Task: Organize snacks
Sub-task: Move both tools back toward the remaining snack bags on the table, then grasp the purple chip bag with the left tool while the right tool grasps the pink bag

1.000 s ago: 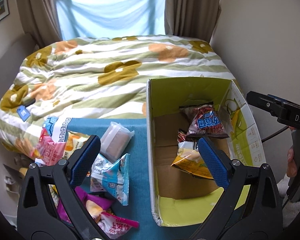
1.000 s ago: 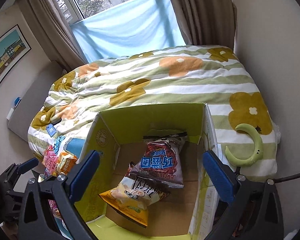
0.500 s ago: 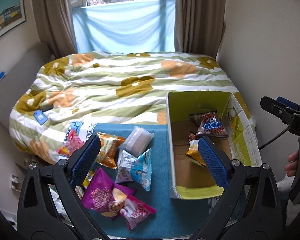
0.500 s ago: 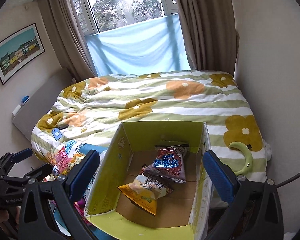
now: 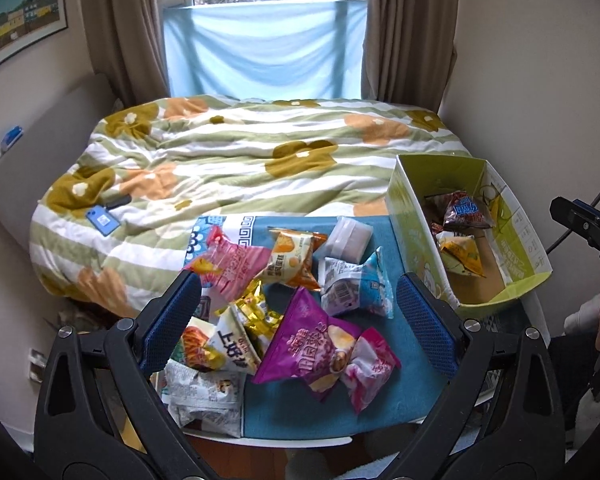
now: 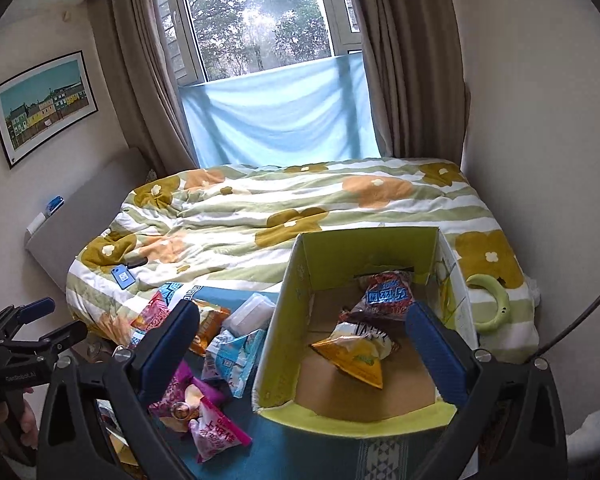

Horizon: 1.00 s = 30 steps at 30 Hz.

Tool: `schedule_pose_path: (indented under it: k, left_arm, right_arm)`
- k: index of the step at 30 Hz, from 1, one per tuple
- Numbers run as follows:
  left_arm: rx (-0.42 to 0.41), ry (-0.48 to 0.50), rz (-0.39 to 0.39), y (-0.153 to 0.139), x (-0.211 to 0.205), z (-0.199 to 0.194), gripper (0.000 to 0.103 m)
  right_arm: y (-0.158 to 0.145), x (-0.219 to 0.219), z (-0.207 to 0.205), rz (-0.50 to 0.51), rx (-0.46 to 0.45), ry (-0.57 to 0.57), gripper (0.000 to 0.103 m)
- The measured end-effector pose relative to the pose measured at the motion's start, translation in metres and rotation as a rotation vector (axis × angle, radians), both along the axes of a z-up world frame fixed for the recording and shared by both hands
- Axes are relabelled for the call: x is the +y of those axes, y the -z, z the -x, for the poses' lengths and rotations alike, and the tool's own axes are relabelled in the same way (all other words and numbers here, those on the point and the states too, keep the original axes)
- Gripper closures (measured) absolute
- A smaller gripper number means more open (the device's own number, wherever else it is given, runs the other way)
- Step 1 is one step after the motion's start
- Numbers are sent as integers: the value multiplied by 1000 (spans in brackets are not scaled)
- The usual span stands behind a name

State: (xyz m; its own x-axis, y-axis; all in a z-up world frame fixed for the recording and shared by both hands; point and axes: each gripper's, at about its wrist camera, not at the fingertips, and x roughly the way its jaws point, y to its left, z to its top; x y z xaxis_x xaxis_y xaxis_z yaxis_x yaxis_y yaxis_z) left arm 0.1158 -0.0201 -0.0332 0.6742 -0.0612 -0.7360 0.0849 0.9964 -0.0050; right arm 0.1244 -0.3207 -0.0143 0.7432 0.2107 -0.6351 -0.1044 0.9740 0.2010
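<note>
- The bed fills the middle of both views; it is only backdrop, so work stays on the blue cloth at the lower centre.
- The box sits at the right of the cloth, open at the top, with a red bag and a yellow bag already lying on its floor. The bare cardboard nearer the camera looks the best spot for the next packet.
- The loose snacks lie in a heap at the lower left of the left view, overlapping one another. The purple bag lies on top and nearest the box, so I judge it the easiest first pick.
- The left gripper hangs above that heap, jaws spread wide, holding nothing. Bring it down on one packet's edge, not its puffed middle, so the neighbours do not drag along.
- The right gripper hovers over the box's near left wall, equally wide and empty; keep it out of the way of the drop.
</note>
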Motion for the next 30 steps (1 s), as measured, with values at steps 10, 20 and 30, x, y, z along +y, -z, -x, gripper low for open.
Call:
schedule_pose_path:
  k: [10, 20, 30]
  left_arm:
    - [92, 198, 47, 52, 47, 15, 6]
    - [219, 384, 48, 128, 25, -5, 6]
    - [321, 419, 6, 193, -2, -41, 6]
  right_arm:
    - [38, 82, 46, -25, 82, 33, 0]
    - [113, 126, 67, -16, 223, 26, 0]
    - [182, 139, 50, 38, 303, -60, 0]
